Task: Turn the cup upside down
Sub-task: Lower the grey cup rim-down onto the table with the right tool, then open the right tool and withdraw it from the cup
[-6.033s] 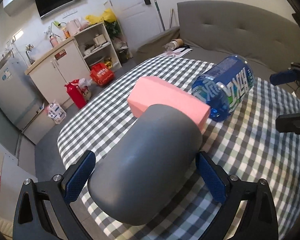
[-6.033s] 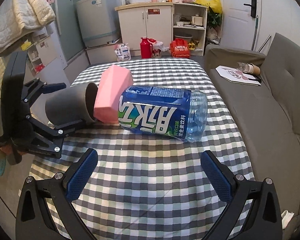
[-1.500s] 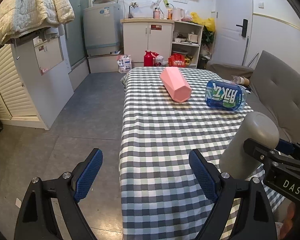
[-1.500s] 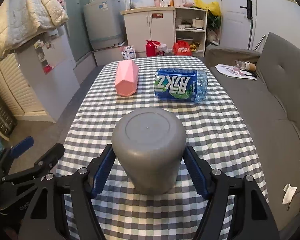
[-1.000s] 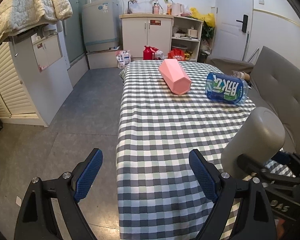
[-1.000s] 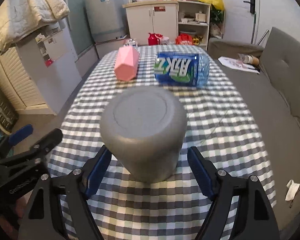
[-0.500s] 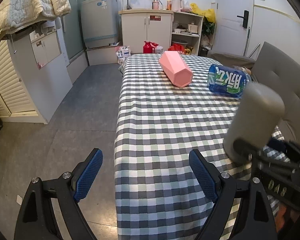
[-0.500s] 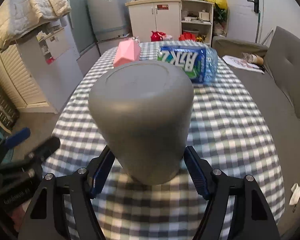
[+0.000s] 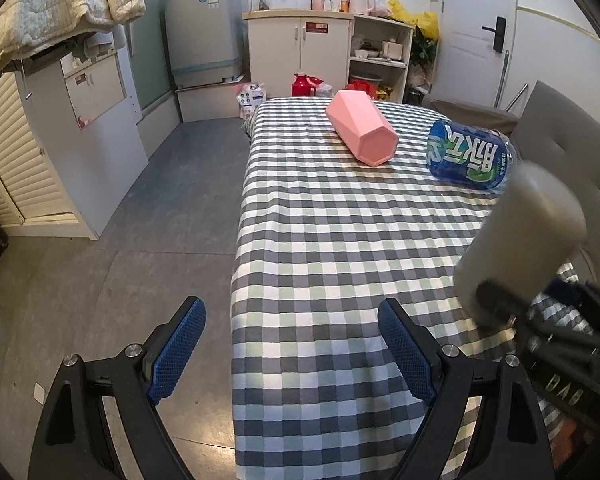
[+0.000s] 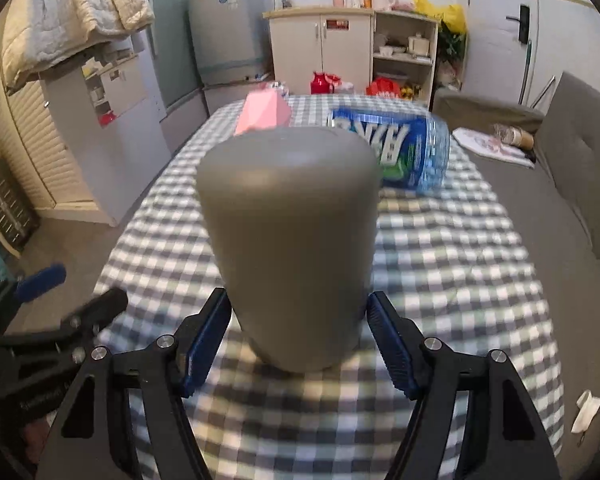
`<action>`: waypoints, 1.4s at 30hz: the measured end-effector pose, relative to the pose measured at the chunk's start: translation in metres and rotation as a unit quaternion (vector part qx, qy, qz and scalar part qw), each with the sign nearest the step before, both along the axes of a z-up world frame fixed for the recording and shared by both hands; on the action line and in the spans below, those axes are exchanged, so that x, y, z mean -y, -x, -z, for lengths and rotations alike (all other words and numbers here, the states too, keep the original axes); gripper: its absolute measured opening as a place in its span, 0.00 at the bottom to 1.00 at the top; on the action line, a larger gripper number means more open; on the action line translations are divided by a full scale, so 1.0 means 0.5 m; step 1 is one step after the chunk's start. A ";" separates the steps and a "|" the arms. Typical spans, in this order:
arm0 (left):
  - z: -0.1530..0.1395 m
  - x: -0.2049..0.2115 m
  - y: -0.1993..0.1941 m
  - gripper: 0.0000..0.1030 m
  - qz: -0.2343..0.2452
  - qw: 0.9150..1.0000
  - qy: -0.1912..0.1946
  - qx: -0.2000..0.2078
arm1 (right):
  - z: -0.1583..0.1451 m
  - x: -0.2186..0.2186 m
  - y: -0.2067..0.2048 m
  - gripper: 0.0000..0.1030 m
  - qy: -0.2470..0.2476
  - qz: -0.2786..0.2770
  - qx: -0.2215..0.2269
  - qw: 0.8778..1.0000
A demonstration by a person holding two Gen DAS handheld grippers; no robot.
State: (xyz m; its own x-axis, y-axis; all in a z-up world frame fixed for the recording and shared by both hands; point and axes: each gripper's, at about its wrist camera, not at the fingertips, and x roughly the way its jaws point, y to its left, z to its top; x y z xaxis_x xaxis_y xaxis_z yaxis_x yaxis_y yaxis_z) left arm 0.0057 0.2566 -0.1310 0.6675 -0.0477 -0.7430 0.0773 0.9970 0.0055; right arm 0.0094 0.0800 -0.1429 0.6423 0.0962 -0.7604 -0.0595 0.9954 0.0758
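The grey cup [image 10: 292, 240] is held with its closed base up and its mouth down, over the near end of the checked table [image 10: 440, 248]. My right gripper [image 10: 298, 328] is shut on the cup, its blue pads against the cup's lower sides. The cup [image 9: 520, 240] also shows at the right of the left wrist view, slightly tilted, with the right gripper's black frame below it. My left gripper [image 9: 292, 344] is open and empty at the table's near left edge, partly over the floor.
A pink faceted cup [image 9: 362, 132] and a blue-labelled bottle [image 9: 468, 156] lie on their sides at the far end of the table. A grey sofa [image 10: 572, 184] runs along the right. Cabinets and a shutter unit [image 9: 28, 152] stand left across the floor.
The right gripper has tipped the cup from leaning toward the camera to nearly vertical, base up, and raised it. The left gripper, which let go of the cup earlier, has drifted slightly forward, still open.
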 end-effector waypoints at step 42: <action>-0.236 0.124 0.254 1.00 0.003 0.983 0.001 0.183 | -0.245 0.170 0.283 1.00 -0.012 0.069 0.174 0.982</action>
